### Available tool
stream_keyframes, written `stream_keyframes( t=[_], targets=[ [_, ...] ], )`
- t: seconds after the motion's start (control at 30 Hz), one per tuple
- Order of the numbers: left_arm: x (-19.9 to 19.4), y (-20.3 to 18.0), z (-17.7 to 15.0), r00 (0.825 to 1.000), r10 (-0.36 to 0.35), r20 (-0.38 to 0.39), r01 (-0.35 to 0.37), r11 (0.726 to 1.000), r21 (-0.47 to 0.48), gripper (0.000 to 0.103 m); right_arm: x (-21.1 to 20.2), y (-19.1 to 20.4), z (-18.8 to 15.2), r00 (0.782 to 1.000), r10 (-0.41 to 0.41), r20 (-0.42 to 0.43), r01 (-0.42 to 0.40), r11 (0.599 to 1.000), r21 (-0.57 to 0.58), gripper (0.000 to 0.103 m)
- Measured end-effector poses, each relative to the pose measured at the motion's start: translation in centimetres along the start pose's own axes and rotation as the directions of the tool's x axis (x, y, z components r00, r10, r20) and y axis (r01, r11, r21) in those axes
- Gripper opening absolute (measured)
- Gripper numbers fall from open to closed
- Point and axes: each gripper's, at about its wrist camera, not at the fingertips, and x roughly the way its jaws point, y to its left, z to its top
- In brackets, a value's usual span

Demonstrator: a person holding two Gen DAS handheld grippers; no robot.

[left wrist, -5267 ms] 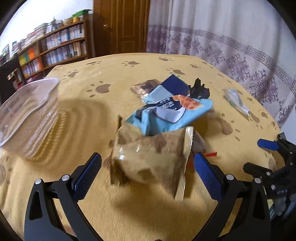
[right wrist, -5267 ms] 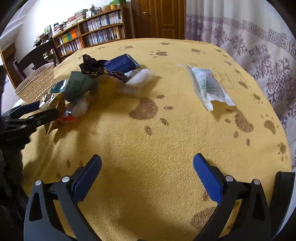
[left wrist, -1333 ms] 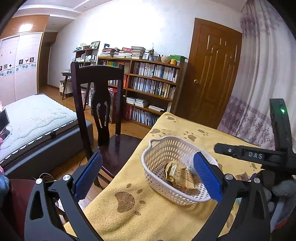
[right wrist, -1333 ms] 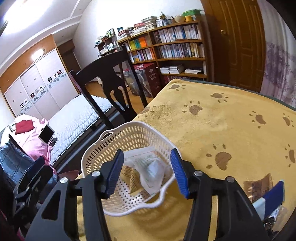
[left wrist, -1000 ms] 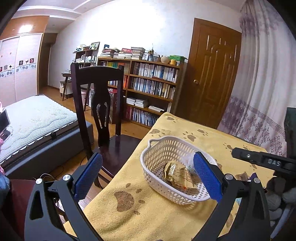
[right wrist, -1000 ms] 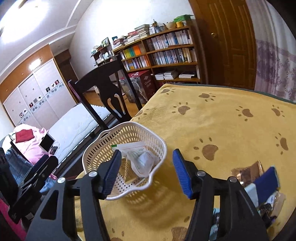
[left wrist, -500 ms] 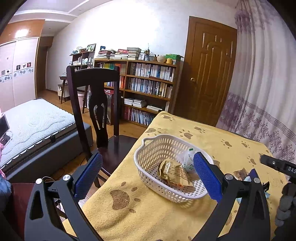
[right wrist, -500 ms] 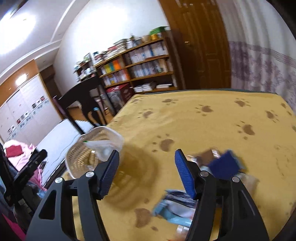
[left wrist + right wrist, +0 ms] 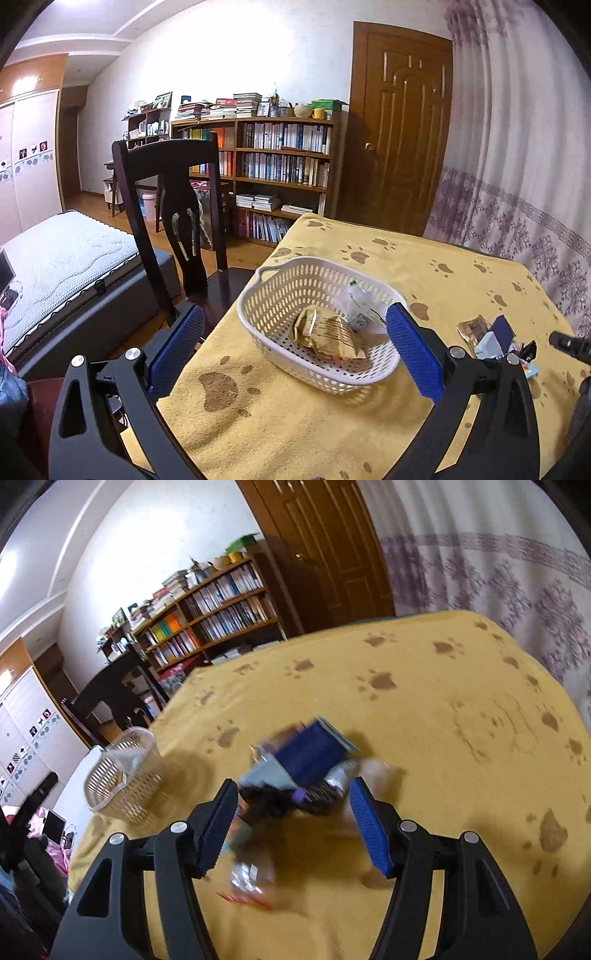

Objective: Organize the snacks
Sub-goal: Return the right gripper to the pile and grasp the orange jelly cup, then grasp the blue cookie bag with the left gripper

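yellow tablecloth, two packets in basket, right gripper spread over snack pile

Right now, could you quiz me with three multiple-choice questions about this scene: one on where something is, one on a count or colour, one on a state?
1. Where does the basket stand?
A. On the chair
B. On the table near its edge by the chair
C. On the bed

2. How many packets lie in the basket?
A. None
B. Two
C. Five

3. How is the left claw?
A. Open, holding nothing
B. Shut on a packet
C. Shut on the basket rim

Answers:
1. B: the basket sits on the yellow cloth, with the chair just beyond that edge.
2. B: a brown packet and a clear packet show inside.
3. A: its blue pads stand wide apart with nothing between them.
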Motion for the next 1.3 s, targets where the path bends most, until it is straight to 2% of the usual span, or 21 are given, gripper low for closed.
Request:
stream_keyframes(
  t=[0.23, 0.53, 0.97, 1.1, 1.3],
  targets=[
    [0.1, -0.9, -0.2, 1.0, -0.012, -0.01, 0.013, 0.999, 0.03, 0.1, 1.8, -1.0, -2.7, 0.995, -0.039, -0.086, 0.039, 0.999, -0.003, 0.062],
    [0.3, -1.4, -0.4, 1.0, -0.021, -0.015, 0.022, 0.999, 0.046, 0.1, 4.3, 2.4, -3.5, 0.987, -0.121, -0.109, 0.099, 0.977, -0.191, 0.04],
    [0.2, -2.2, -0.6, 0.999, -0.039, -0.026, 0.04, 0.997, 0.07, 0.1, 7.2, 2.4, -2.7, 0.98, -0.14, -0.14, 0.109, 0.971, -0.212, 0.04],
    [0.1, -3.3, -0.8, 0.997, -0.066, -0.038, 0.069, 0.994, 0.085, 0.1, 6.8, 2.4, -2.9, 0.982, -0.133, -0.135, 0.102, 0.971, -0.216, 0.037],
    [0.8, -5.7, -1.6, 0.987, -0.126, -0.097, 0.137, 0.984, 0.114, 0.1, 4.3, 1.4, -2.7, 0.99, -0.103, -0.094, 0.085, 0.98, -0.18, 0.037]
  ],
)
